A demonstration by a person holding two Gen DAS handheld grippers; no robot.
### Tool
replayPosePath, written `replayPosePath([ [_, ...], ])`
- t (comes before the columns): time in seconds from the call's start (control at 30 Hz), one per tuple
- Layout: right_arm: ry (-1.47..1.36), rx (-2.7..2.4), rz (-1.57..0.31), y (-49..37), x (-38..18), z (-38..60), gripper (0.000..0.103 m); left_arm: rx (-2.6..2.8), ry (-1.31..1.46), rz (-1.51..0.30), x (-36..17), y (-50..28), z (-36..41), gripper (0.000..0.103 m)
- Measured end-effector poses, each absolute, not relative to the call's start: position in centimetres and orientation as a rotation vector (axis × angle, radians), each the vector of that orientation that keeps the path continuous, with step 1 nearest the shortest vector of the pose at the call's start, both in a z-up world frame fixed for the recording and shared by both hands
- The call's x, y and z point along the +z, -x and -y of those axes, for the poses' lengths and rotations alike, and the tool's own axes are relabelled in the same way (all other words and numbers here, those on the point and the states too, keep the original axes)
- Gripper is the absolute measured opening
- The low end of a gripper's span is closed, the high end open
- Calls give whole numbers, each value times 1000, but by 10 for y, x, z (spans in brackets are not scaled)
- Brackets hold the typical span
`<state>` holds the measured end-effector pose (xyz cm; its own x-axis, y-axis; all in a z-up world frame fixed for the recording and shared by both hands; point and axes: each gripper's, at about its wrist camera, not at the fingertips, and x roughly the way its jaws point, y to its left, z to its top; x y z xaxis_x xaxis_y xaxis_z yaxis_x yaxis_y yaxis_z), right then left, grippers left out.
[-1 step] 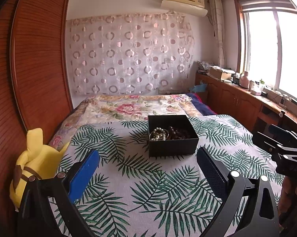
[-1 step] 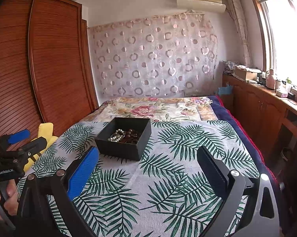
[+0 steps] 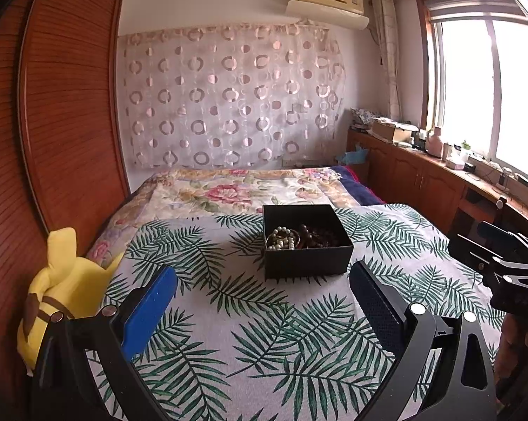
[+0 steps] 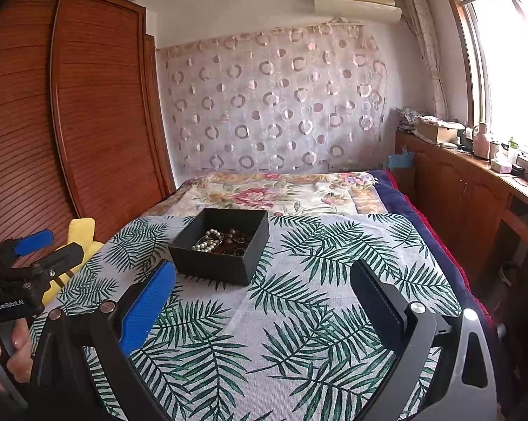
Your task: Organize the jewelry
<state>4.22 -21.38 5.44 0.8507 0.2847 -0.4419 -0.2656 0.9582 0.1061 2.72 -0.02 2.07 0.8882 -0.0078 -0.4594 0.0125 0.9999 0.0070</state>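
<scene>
A black open box [image 3: 307, 265] sits on the leaf-print bedspread [image 3: 264, 333]. Inside it lie a white pearl string [image 3: 281, 240] and dark brown beads [image 3: 316, 236], tangled together. My left gripper [image 3: 262, 273] is open and empty, hovering just short of the box's near wall. In the right wrist view the box [image 4: 211, 263] stands ahead and to the left, with the pearls [image 4: 207, 240] and brown beads [image 4: 234, 240] showing. My right gripper [image 4: 262, 270] is open and empty, nearer than the box and to its right. Each gripper appears at the edge of the other's view.
A yellow plush toy [image 3: 64, 280] leans at the bed's left edge against a wooden wardrobe [image 3: 71, 122]. A floral quilt [image 3: 235, 189] covers the far bed. A wooden cabinet [image 3: 421, 182] with clutter runs under the window at right. A hand [image 4: 7, 347] holds the left gripper's handle.
</scene>
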Motion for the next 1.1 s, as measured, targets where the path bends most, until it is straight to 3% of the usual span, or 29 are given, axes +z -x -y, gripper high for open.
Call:
replayPosePath([
  [1.1, -42, 287, -471, -42, 53, 214, 101, -13, -9, -469, 21, -26, 0, 95],
])
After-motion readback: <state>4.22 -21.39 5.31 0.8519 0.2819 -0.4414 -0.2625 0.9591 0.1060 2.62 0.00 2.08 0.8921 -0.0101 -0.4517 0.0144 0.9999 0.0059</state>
